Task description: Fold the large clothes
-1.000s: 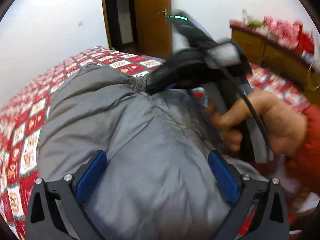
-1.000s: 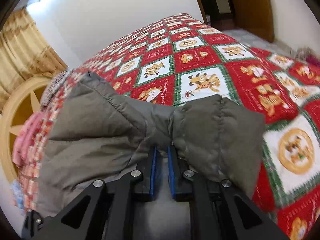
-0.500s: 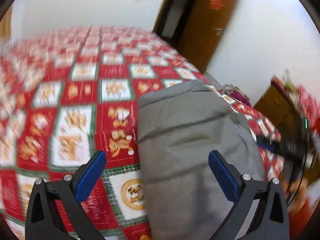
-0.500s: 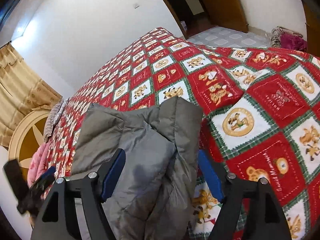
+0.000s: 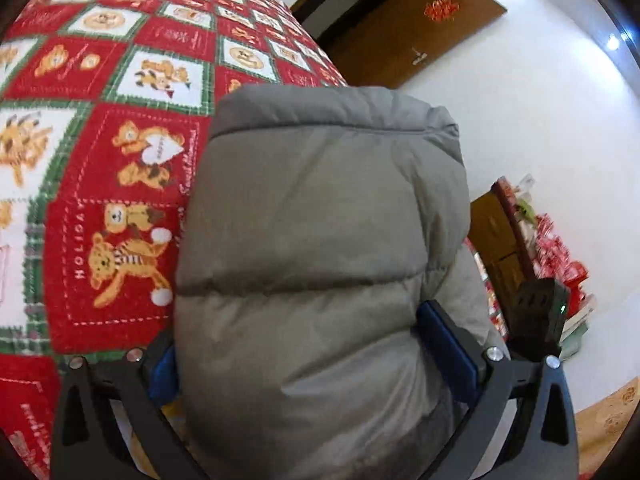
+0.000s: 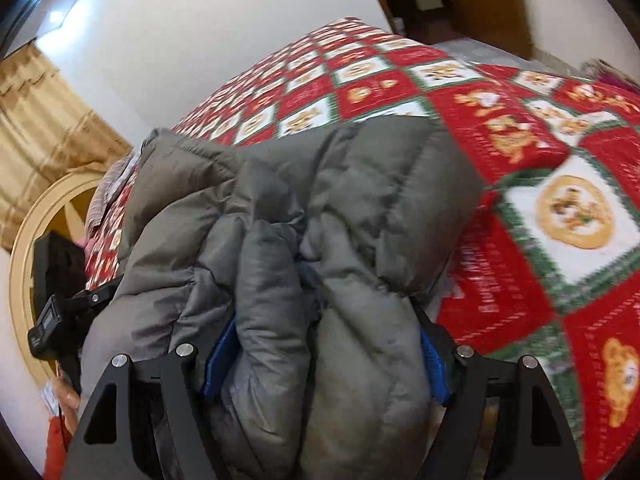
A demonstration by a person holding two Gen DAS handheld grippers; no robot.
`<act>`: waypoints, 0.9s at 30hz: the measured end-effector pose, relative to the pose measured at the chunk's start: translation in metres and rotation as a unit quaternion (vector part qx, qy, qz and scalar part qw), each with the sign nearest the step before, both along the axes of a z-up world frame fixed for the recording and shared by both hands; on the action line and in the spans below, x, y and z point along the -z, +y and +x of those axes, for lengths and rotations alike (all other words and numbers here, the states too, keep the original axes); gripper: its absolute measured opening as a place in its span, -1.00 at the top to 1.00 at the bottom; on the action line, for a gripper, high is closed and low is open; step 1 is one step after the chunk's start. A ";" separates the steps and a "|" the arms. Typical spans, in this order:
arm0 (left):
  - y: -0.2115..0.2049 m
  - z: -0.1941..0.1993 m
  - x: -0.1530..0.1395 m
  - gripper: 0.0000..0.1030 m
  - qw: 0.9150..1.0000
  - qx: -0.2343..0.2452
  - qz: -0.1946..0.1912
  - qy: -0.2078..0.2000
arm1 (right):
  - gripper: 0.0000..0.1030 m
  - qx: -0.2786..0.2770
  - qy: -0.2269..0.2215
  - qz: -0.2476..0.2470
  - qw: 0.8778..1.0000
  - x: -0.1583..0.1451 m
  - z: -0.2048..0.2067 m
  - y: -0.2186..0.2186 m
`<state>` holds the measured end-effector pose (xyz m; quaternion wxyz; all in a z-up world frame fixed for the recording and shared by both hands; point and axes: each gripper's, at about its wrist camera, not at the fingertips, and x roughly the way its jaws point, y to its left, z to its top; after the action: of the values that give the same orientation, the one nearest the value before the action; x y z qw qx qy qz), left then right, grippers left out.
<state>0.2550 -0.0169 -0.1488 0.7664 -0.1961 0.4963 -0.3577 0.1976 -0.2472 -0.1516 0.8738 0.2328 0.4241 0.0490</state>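
Over the bed now, looking down on a puffy grey quilted jacket (image 5: 320, 240), bundled into a thick roll on a red, white and green patchwork bedspread (image 5: 120, 160) with cartoon animal squares. Sits near the bed's edge, quilted panels facing up and one stitched seam running across the middle.

Left hand-held gripper (image 5: 306, 344): blue pads (image 5: 448, 344) set wide apart, with the near end of the roll bulging up between them. Left pad half buried behind the fabric. No squeeze to be seen, only padding filling the gap. Tilted downward toward the jacket.

Right hand-held gripper (image 6: 324, 352): also spread wide, a blue pad showing on each side. Between them, several crumpled layers of the same grey jacket, folds stacked one on another, the top edge rumpled. Cloth brushing both pads, but no sign of a pinch. Pointed down and across the bedspread.

From the right wrist view, the jacket lies at the near side of the bed, with open patchwork stretching away behind it and to its right.

Around the scene: a brown wooden door (image 5: 400, 28) standing open beyond the bed, a white wall, and tan curtains (image 6: 40, 120) at the far left of the right wrist view.
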 end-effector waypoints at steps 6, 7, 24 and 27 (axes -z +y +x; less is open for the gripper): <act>0.005 -0.030 -0.014 -0.40 0.999 0.001 0.004 -0.034 | -0.13 -0.038 0.005 -0.004 0.999 -0.003 -0.003 0.015; 0.009 -0.042 -0.017 -0.38 0.999 -0.004 0.001 -0.036 | -0.01 -0.048 0.005 0.000 0.999 -0.005 -0.008 0.017; -0.001 -0.129 -0.121 -0.21 0.989 -0.002 -0.029 -0.145 | 0.55 -0.045 -0.115 0.082 0.989 -0.081 -0.108 0.009; 0.007 -0.120 -0.097 -0.18 0.993 -0.034 -0.011 -0.109 | 0.55 -0.049 -0.075 0.148 0.985 -0.051 -0.094 -0.001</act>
<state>0.1347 -0.0099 -0.0522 0.8254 -0.1813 0.3987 -0.3563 0.1035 -0.2485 -0.1001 0.8557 0.3337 0.3563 0.1717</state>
